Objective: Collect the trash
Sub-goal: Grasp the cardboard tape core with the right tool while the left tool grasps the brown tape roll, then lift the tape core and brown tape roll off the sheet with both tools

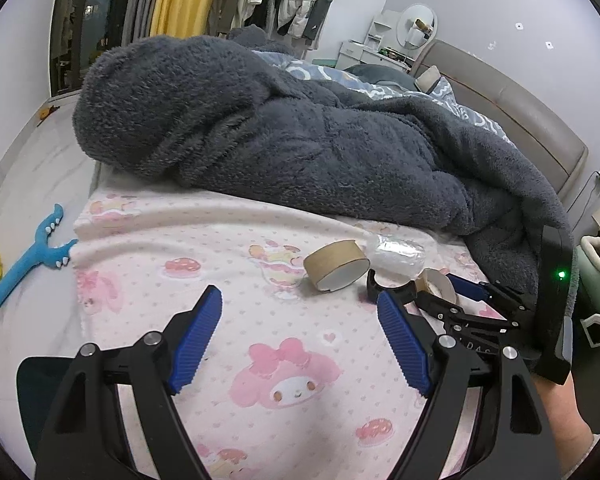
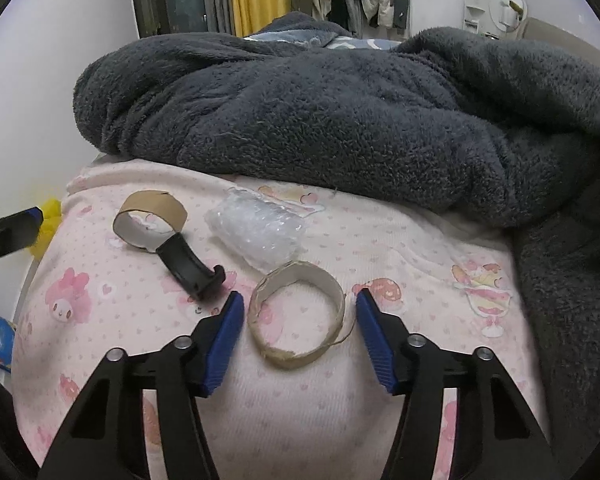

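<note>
Right tongs [image 2: 300,322] are seen straddling a cardboard ring [image 2: 298,316] on the pink sheet [image 2: 380,400] of the bed; the ring is framed by both blue pads, with a sliver of sheet visible on each side, so contact is not confirmed and nothing is gripped. No earlier picture is given, so only the present gap is reported: jaws part-way in, not clenched.

Beyond that ring, a wad of bubble wrap [image 2: 258,228] lies just behind it. Further left, a black curved clip [image 2: 190,266] is seen resting against a second cardboard ring [image 2: 150,218], which stands on its edge.

Left tongs [image 1: 300,338] are released, wide apart, nothing between them, held over bare sheet [image 1: 220,264]. From that view the standing ring [image 1: 336,266] is ahead and slightly right, bubble wrap [image 1: 396,256] just right of it, the clip [image 1: 390,290] in front, and the right tongs [image 1: 440,294] are seen around the other ring [image 1: 440,282].

A grey fleece blanket [image 2: 340,120] is heaped across the bed behind all the trash.

A blue toy [image 1: 32,258] lies on the floor left of the bed.
</note>
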Available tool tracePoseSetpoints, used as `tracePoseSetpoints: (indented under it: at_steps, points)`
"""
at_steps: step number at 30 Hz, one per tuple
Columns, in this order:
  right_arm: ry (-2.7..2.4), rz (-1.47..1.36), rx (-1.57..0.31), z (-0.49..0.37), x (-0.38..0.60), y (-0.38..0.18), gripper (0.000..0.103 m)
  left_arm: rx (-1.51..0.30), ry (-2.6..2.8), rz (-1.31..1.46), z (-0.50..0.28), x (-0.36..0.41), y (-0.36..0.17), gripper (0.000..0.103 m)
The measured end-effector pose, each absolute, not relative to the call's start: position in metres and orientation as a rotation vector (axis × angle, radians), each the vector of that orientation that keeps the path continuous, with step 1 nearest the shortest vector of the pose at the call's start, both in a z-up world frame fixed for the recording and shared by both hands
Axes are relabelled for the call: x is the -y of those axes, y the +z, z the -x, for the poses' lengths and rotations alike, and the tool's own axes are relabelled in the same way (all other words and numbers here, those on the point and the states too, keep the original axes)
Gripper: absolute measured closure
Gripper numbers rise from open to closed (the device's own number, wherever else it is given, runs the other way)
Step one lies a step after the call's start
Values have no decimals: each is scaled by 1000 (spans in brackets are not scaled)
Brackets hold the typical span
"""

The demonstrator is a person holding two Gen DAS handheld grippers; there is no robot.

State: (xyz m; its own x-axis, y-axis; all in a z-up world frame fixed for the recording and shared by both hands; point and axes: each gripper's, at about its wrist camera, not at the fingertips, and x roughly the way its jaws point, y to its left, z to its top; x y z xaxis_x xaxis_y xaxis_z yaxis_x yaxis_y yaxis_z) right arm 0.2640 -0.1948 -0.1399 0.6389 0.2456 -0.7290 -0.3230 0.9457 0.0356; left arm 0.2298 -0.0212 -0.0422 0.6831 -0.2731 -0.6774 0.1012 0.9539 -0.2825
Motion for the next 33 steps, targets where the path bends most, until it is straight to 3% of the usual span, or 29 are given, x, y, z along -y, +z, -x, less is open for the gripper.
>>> tracePoseSetpoints:
  at_steps: [5, 22, 28, 33]
  points:
    - [336, 96, -844, -266, 195, -144, 57, -803, -220, 247, -240, 30, -50, 21]
    - [358, 61, -767, -250, 213, -125, 58, -827, -223, 360, -280, 49, -65, 23]
    - [352, 56, -774, -250, 220, -128, 57, -855, -216, 371, -291, 52, -74, 28]
    - [351, 45, -770, -248, 224, -126, 57, -879, -222, 392, -297, 52, -82, 44]
